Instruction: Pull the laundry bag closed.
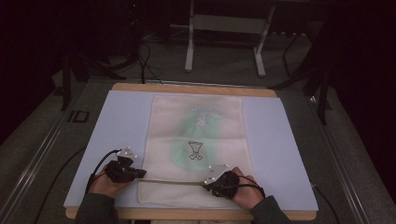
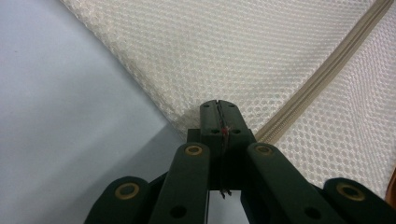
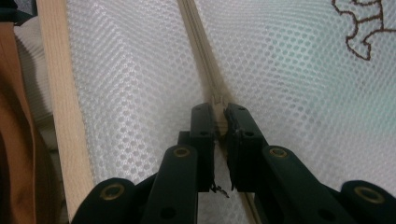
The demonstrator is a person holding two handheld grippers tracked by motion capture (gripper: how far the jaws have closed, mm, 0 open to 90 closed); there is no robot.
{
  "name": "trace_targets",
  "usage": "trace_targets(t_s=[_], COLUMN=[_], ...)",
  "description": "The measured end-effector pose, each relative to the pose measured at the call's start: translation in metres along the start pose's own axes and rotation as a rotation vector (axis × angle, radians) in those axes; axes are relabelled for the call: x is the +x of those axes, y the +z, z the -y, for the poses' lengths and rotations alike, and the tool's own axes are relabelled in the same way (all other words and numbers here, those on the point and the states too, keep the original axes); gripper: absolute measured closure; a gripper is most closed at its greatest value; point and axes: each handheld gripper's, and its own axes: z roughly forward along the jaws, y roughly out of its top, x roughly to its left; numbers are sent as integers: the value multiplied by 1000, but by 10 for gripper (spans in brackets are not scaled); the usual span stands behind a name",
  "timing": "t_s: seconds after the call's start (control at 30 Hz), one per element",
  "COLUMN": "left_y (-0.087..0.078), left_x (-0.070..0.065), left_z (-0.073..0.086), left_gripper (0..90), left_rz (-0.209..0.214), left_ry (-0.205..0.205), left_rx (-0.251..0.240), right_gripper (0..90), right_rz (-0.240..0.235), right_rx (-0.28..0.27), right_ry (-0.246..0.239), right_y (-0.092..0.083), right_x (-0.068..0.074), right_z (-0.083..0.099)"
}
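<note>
Both tools clamped on the mesh bag [image 1: 196,149] at its near end. Left tool [image 2: 218,114] pinching the bag's left corner; right tool [image 3: 219,116] gripping the zipper pull [image 3: 218,100].

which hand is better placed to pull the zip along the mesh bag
Right: the right gripper is shut on the zip pull, while the left gripper pinches the mesh bag at its corner, anchoring it.

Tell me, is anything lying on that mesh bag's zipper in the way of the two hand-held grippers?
Nothing visible. The right hand-held gripper is already closed on the zipper pull; the left hand-held gripper pinches the mesh bag at its corner beside the zipper, whose track runs bare.
</note>
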Motion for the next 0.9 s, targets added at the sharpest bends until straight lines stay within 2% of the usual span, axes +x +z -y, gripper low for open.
trace_targets(t_s=[0.37, 0.5, 0.9], left_y=[0, 0, 0], left_x=[0, 0, 0], left_z=[0, 0, 0], left_gripper=[898, 898, 898], left_rz=[0, 0, -1], left_ry=[0, 0, -1], left_rx=[0, 0, -1], right_gripper=[823, 823, 823], right_rz=[3, -12, 8], right_rx=[1, -16, -6], right_ry=[10, 26, 41], right_y=[-3, -4, -12], right_x=[-1, -3, -6], right_z=[5, 8, 17])
